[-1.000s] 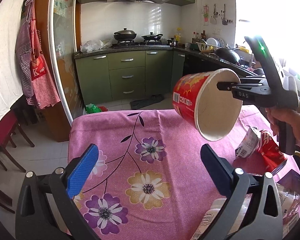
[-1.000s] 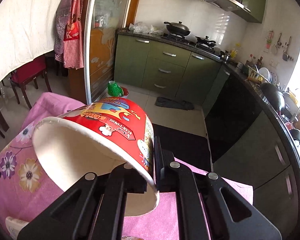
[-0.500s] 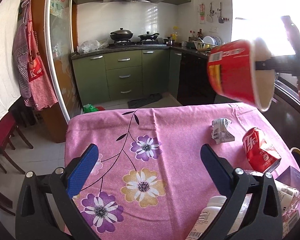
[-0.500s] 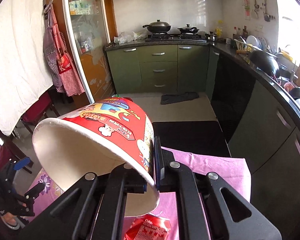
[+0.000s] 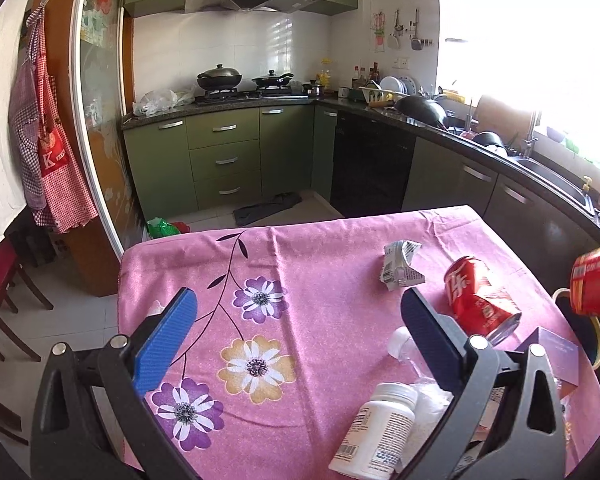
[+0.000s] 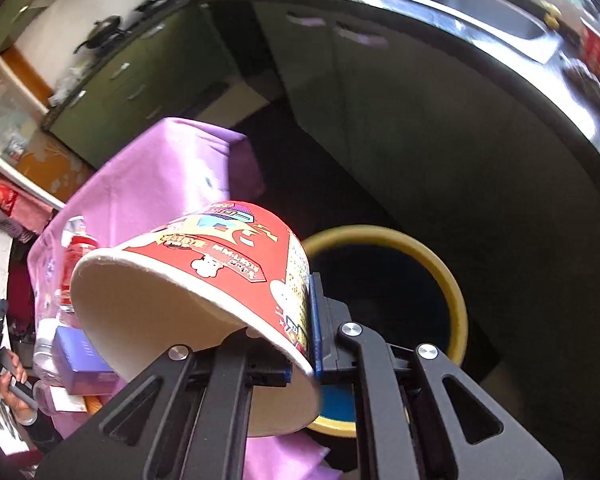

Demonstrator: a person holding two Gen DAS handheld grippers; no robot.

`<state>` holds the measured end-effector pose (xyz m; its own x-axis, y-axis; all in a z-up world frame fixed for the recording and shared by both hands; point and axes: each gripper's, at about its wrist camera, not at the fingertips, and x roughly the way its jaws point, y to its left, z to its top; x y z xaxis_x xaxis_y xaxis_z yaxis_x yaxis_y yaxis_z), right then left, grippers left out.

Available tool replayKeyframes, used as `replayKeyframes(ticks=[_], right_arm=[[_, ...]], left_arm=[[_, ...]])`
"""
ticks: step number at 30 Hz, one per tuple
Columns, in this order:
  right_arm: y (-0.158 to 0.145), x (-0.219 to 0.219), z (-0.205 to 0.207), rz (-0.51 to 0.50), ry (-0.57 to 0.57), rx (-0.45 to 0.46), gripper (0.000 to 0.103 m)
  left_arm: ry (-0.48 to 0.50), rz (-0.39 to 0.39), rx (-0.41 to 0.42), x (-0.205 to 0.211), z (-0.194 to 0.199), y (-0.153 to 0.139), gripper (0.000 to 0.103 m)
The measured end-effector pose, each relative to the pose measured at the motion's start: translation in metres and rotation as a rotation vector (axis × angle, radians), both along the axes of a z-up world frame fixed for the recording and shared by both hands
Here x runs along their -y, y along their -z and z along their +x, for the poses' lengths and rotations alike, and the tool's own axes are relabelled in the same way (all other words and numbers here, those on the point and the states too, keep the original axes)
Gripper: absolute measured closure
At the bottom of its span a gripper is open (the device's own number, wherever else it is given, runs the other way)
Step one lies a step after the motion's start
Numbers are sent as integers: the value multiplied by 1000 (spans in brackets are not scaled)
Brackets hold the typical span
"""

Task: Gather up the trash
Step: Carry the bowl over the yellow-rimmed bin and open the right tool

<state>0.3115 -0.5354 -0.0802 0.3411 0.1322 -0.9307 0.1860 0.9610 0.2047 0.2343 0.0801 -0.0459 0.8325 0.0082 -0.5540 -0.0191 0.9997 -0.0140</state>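
Green kitchen cabinets and a dark counter stand behind a tabletop covered with a pink flowered cloth. At its right edge the right tool is clamped on the wall of a red paper cup, one finger inside and one outside, near the rim. The cup lies tilted, with its open mouth turned toward the camera and its bottom pointing away and down. Just beyond and below the cup is a dark bin with a yellow rim, which stands on the floor beside the tabletop; the inside looks dark and I cannot tell what is in it. So the cup is almost above the opening, and I think the release should come once it is fully over it. The left tool hangs over the near part of the cloth with its fingers wide apart and holds nothing. Still on the cloth are a crushed red can, a crumpled carton, a white pill bottle, a clear plastic bottle and a purple box, all nearer to the left tool.
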Motion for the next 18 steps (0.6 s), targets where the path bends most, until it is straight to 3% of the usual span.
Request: replayKeyframes(ticks=[7,16,18], right_arm=[[89,65,-3,49,57,-190,94],[150,80,7,15,-22,-333,92],[157,82,6,7,-32,-354,87]], left_arm=[[93,-2,-20,26,-33,-22,6],[162,12,-57,53,-73,-33,6],[184,13,-69,59,-79,-32,6]])
